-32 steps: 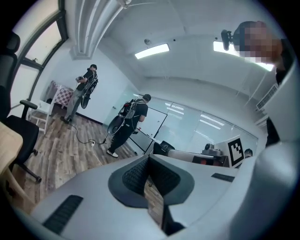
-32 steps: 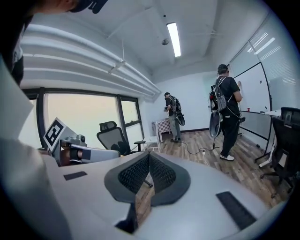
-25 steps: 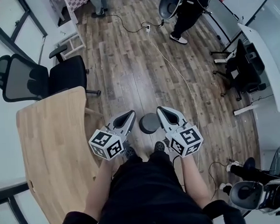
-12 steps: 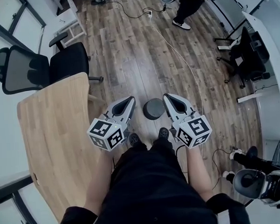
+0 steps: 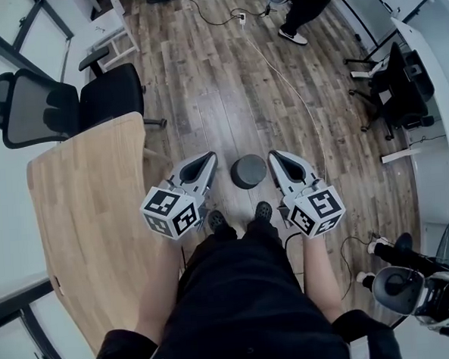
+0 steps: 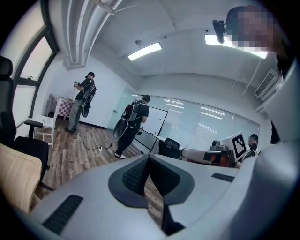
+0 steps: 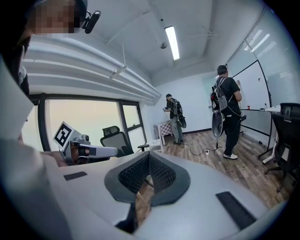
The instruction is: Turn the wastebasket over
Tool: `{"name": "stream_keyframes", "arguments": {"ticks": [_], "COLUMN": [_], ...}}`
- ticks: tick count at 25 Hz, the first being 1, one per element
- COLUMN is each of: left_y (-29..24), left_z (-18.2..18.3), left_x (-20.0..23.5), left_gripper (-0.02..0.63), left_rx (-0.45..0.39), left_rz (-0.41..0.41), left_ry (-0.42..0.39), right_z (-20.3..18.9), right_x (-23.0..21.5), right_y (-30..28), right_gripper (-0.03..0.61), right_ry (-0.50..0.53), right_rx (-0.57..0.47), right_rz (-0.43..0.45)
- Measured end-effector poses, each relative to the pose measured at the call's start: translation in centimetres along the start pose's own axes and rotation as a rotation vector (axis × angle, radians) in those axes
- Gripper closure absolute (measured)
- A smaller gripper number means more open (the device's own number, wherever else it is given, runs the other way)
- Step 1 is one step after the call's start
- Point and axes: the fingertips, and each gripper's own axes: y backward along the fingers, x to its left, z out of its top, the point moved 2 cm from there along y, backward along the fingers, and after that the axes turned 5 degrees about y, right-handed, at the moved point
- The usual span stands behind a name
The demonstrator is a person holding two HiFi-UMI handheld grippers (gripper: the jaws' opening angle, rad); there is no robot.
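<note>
1. The wastebasket (image 5: 248, 171) stands on end on the wooden floor, long axis vertical, one round end facing up; I cannot tell whether that end is mouth or base.
2. It sits between the left gripper (image 5: 204, 162) and the right gripper (image 5: 278, 159), touching neither.
3. Both grippers are clenched and empty.
4. The person's shoes (image 5: 216, 221) are just behind it, a wooden table (image 5: 82, 214) is to the left, and a cable (image 5: 279, 73) lies beyond.

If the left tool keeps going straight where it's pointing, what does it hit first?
Probably nothing close. The shut left tool aims left of the wastebasket, over bare wood floor; the way looks free, though depth is hard to judge.
</note>
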Motion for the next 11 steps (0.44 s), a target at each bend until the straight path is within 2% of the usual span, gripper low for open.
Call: {"name": "stream_keyframes", "arguments": {"ticks": [5, 11], "left_y": [0.12, 0.22], "left_z": [-0.33, -0.38], "left_x": [0.24, 0.43], "left_gripper": [0.597, 0.597], "left_rx": [0.007, 0.018], "left_rz": [0.006, 0.029], "left_ry": [0.011, -0.015], "right_z": [-0.22, -0.53], "right_x": [0.48, 0.60], "right_y": [-0.50, -0.49], "right_gripper": [0.548, 0.548], "right_ry": [0.005, 0.005], "right_rx": [0.007, 0.012], "right_rz": [0.012, 0.014]}}
